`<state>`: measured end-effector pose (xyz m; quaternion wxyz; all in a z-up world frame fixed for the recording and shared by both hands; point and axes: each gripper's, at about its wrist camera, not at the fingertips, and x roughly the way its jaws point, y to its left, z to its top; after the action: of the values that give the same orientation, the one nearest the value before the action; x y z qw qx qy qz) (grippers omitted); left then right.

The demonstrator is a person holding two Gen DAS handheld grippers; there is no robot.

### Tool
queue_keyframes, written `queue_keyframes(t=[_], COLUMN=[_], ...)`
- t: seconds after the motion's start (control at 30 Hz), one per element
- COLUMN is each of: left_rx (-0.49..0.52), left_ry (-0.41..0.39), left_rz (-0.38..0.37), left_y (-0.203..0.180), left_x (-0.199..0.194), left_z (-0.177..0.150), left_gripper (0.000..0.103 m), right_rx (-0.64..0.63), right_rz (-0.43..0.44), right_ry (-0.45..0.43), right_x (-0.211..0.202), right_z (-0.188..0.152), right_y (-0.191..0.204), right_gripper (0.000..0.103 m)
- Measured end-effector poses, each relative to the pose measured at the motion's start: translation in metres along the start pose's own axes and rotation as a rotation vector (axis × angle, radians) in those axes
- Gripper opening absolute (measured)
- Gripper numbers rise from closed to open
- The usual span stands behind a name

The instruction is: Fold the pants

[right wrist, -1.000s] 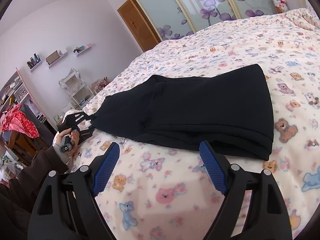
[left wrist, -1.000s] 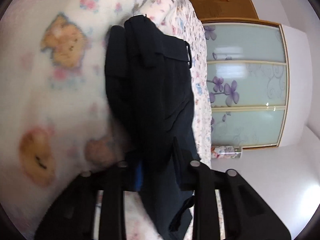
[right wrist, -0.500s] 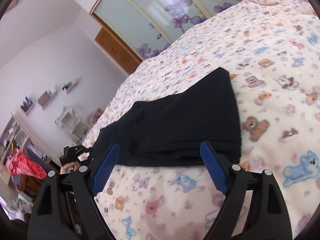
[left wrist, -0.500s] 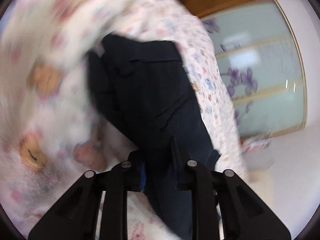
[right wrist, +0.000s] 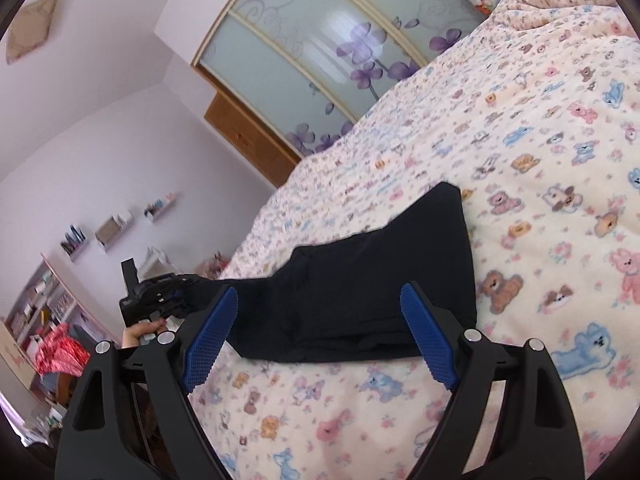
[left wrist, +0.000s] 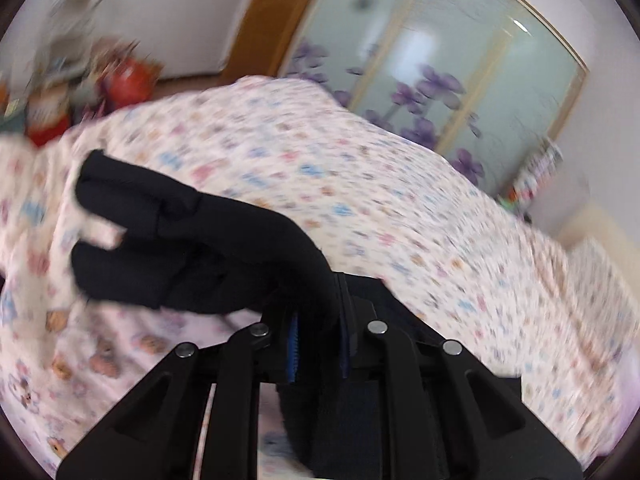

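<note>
Black pants (right wrist: pixel 372 280) lie folded on a bed with a teddy-bear print blanket (right wrist: pixel 560 184). My left gripper (left wrist: pixel 318 344) is shut on one end of the pants (left wrist: pixel 192 248) and holds that end lifted above the bed; the view is blurred. In the right wrist view the left gripper (right wrist: pixel 160 296) shows at the left end of the pants, held by a hand. My right gripper (right wrist: pixel 320 332) is open and empty, just above the near edge of the pants, with its blue pads (right wrist: pixel 428 340) to either side.
A sliding wardrobe with purple flower glass (right wrist: pixel 340 52) and a wooden door (right wrist: pixel 248 136) stand behind the bed. Wall shelves (right wrist: pixel 116 228) and a bookcase (right wrist: pixel 36 312) are at the left. Red items (left wrist: pixel 124 76) sit beyond the bed's far edge.
My left gripper has lifted and swung its end of the pants up off the bed. My right gripper has drawn closer to the near edge of the pants, still open.
</note>
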<state>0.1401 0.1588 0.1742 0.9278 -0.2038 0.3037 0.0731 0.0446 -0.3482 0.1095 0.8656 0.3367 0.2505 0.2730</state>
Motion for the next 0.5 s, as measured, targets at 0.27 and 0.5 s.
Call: queue_keyframes(t=[0.27, 0.5], left_rx=[0.842, 1.172], left_ry=[0.023, 0.142], left_rz=[-0.075, -0.126], left_y=[-0.203, -0.238], left_x=[0.017, 0.044], left_z=[-0.142, -0.274], left_gripper=[0.016, 0.016], right_rx=[0.066, 0.128], right_rz=[0.002, -0.029], right_ry=[-0.111, -0.166], right_x=[-0.021, -0.039], right_z=[0.01, 0.017], right_y=[-0.011, -0.03], right_gripper=[0.086, 0.086])
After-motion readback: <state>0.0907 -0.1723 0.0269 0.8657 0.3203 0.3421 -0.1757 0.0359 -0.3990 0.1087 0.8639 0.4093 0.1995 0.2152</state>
